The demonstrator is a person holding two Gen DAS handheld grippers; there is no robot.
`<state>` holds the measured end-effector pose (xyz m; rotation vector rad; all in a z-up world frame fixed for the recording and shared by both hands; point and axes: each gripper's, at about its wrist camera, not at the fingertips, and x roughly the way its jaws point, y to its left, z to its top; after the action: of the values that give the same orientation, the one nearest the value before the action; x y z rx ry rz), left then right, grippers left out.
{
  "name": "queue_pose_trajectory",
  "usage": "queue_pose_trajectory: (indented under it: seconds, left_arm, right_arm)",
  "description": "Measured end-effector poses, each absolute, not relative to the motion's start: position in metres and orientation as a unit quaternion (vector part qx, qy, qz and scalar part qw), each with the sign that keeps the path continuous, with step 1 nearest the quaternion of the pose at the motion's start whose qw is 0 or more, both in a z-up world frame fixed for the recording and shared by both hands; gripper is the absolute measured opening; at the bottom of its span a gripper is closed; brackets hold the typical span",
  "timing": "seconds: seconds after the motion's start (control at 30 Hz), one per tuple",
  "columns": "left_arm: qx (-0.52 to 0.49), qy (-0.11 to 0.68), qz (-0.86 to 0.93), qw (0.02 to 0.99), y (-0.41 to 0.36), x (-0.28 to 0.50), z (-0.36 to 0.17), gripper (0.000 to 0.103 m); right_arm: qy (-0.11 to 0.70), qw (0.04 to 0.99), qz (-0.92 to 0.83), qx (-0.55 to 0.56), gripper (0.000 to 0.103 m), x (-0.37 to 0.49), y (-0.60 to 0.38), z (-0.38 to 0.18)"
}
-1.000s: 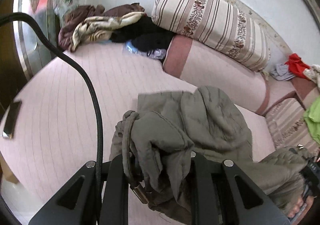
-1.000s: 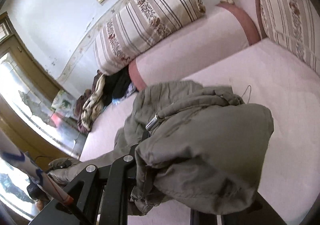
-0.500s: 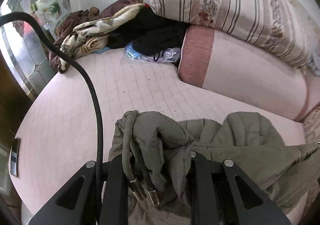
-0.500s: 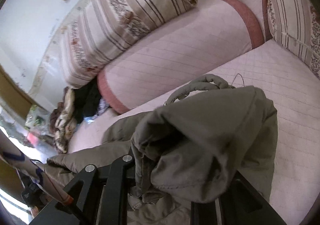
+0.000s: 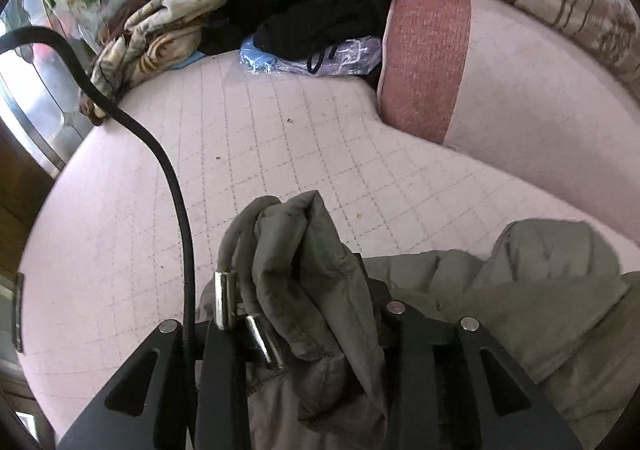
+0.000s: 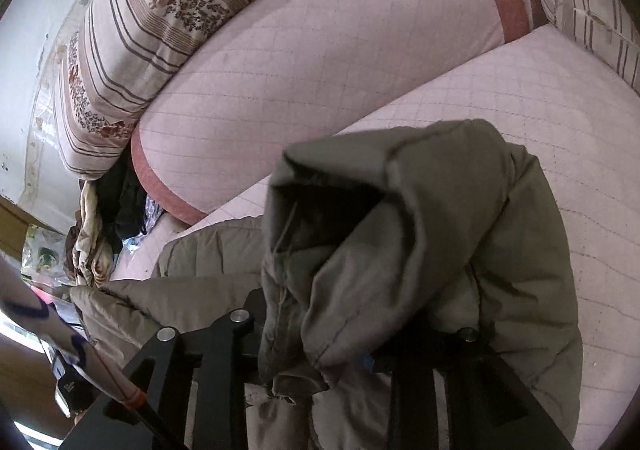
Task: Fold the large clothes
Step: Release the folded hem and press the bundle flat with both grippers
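An olive-grey padded jacket (image 5: 532, 290) lies over the pink quilted sofa seat (image 5: 260, 138). My left gripper (image 5: 304, 326) is shut on a bunched edge of the jacket with a drawcord and two metal cord ends (image 5: 224, 302). My right gripper (image 6: 360, 334) is shut on another bunched part of the same jacket (image 6: 420, 234), which drapes over its jaws and hides the fingertips. The jacket stretches between the two grippers, low over the seat.
A pile of clothes and a patterned blanket (image 5: 160, 22) lies at the sofa's far left, with a plastic bag (image 5: 320, 54) beside it. Pink back cushions (image 6: 320, 62) and striped floral pillows (image 6: 160, 22) stand behind. A black cable (image 5: 168, 178) crosses the left wrist view.
Both grippers have moved down and forward towards the seat with the jacket held. The jacket hangs lower and spreads out between them.
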<state>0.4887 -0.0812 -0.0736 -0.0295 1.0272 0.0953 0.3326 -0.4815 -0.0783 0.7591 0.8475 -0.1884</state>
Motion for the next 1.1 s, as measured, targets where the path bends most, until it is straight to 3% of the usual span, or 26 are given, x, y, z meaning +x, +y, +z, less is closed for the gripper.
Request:
queue_pose_trajectory:
  seconds: [0.13, 0.2, 0.33, 0.37, 0.5, 0.57, 0.73, 1.0, 1.1]
  left_arm:
    - [-0.066, 0.475, -0.006, 0.877, -0.063, 0.474, -0.04, 0.046]
    - [-0.095, 0.455, -0.031, 0.885, -0.052, 0.464, -0.015, 0.061]
    - [-0.115, 0.418, -0.059, 0.899, -0.043, 0.44, 0.032, 0.067]
    - [-0.112, 0.412, -0.064, 0.902, -0.042, 0.429, 0.044, 0.067]
    - [-0.094, 0.385, -0.069, 0.915, -0.037, 0.38, 0.068, 0.069]
    - [-0.079, 0.376, -0.062, 0.921, -0.032, 0.347, 0.066, 0.069]
    - [-0.079, 0.379, -0.048, 0.921, -0.009, 0.275, 0.03, 0.07]
    - [-0.089, 0.416, -0.027, 0.905, 0.012, 0.241, -0.047, 0.07]
    - [-0.075, 0.42, -0.03, 0.904, 0.015, 0.248, -0.06, 0.071]
  right_arm:
    - [0.378, 0.849, -0.068, 0.363, 0.055, 0.317, -0.48, -0.059]
    - [0.364, 0.854, -0.065, 0.367, 0.064, 0.307, -0.48, -0.049]
    - [0.326, 0.875, -0.094, 0.346, 0.091, 0.283, -0.477, -0.019]
    - [0.314, 0.882, -0.106, 0.335, 0.092, 0.276, -0.475, -0.01]
    - [0.318, 0.898, -0.117, 0.28, 0.092, 0.262, -0.451, 0.019]
    - [0.339, 0.91, -0.116, 0.208, 0.087, 0.261, -0.418, 0.026]
    - [0.379, 0.92, -0.062, 0.077, 0.052, 0.272, -0.326, 0.014]
    - [0.4, 0.914, -0.057, 0.025, 0.052, 0.337, -0.241, -0.033]
    - [0.416, 0.903, -0.101, 0.027, 0.063, 0.378, -0.247, -0.058]
